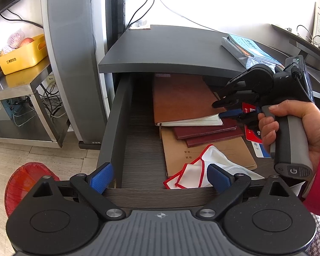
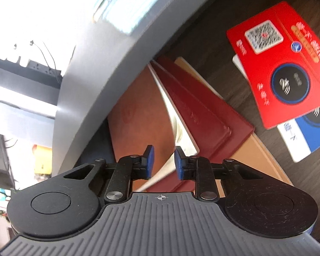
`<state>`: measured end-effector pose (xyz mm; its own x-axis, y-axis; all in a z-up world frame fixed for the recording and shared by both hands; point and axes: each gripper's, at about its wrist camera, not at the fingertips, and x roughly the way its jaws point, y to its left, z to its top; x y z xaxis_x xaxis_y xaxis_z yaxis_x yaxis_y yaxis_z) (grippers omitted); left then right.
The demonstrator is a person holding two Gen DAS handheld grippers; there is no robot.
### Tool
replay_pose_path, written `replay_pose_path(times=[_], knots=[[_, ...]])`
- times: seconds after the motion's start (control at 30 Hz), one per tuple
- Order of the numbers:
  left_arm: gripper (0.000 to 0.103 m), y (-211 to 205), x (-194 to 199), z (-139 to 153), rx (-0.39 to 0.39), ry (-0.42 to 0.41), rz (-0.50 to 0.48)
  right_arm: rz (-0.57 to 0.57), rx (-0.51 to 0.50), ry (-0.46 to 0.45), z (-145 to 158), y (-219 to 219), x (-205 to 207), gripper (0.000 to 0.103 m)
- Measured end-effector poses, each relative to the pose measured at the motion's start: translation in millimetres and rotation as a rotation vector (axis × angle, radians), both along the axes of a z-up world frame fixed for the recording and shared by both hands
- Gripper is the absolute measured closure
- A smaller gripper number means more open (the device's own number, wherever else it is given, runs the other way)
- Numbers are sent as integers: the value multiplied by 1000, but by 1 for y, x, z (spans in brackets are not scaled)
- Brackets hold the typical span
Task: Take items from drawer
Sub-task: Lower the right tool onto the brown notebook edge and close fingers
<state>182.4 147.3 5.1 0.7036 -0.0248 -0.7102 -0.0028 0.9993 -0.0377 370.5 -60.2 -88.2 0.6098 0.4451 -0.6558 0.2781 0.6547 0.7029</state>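
Nearest us, the left gripper (image 1: 160,178) sits at the front edge of the open drawer (image 1: 117,117), its blue pads spread wide apart with nothing between them. Just beyond lies a white cloth (image 1: 204,170) with red trim, resting on a tan notebook (image 1: 211,149). Further in, two dark red booklets (image 1: 209,133) overlap the tan one, and a brown leather notebook (image 1: 181,98) lies on top, reaching back under the desktop (image 1: 164,49). Over on the right, a hand (image 1: 296,128) holds the right gripper (image 2: 164,163) low over the brown notebook's right edge, pads narrowly parted, gripping nothing. Red card (image 2: 281,64) and blue-and-white card (image 2: 305,138) sit far right.
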Motion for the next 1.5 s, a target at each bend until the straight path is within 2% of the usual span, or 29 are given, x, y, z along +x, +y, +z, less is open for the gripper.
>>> replay_pose_path(times=[0.1, 0.33, 0.73, 0.9, 1.1, 1.2, 1.33, 1.5], knots=[[8, 0, 1, 0, 0, 0, 0, -25, -37, -22, 8, -11, 5, 79], [8, -1, 2, 0, 4, 3, 1, 41, -72, 50, 9, -21, 12, 77], [8, -1, 2, -1, 6, 3, 2, 209, -35, 184, 4, 7, 11, 49], [8, -2, 2, -1, 7, 2, 2, 189, -36, 197, 1, 10, 14, 49], [8, -2, 2, -2, 7, 0, 2, 126, -8, 178, 3, -5, 8, 48], [8, -2, 2, -2, 6, -1, 1, 117, 14, 169, 2, -7, 9, 51], [8, -1, 2, -2, 5, 0, -1, 141, 53, 149, 0, 2, 13, 55], [8, -1, 3, -2, 3, 7, -1, 218, 93, 156, -4, 26, 20, 55]])
